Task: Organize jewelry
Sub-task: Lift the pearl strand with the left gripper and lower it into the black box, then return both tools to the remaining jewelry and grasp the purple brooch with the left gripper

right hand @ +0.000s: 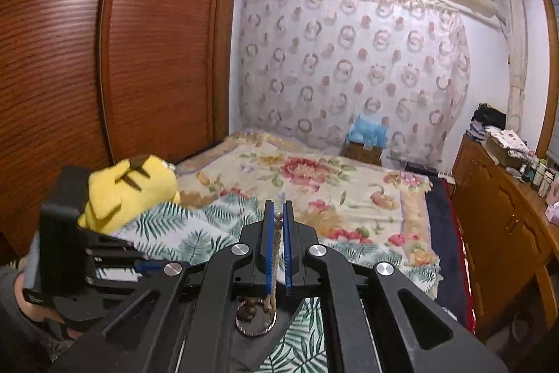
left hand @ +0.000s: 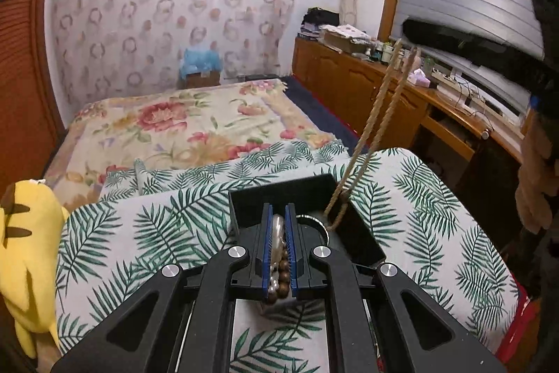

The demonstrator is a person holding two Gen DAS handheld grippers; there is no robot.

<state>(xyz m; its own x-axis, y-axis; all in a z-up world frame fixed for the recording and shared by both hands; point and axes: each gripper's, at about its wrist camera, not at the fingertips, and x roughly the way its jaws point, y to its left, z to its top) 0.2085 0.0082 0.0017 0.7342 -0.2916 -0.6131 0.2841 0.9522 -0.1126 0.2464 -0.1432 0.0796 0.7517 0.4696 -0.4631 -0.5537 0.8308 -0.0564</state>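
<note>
**Both grippers hold jewelry over the box**

A leaf-print cushion (left hand: 436, 198) carries the black box (left hand: 363, 243). From inside it a tan cord (left hand: 370, 124) rises steeply up and right, its long axis nearly vertical, to the right gripper (right hand: 278, 222), whose jaws are pinched narrowly on the beaded end. The left gripper (left hand: 279, 226) is clamped on a bead bracelet (left hand: 279, 271) at the box's near edge. Both pieces look light and limp, the beads slippery; best held across the strand.
</note>
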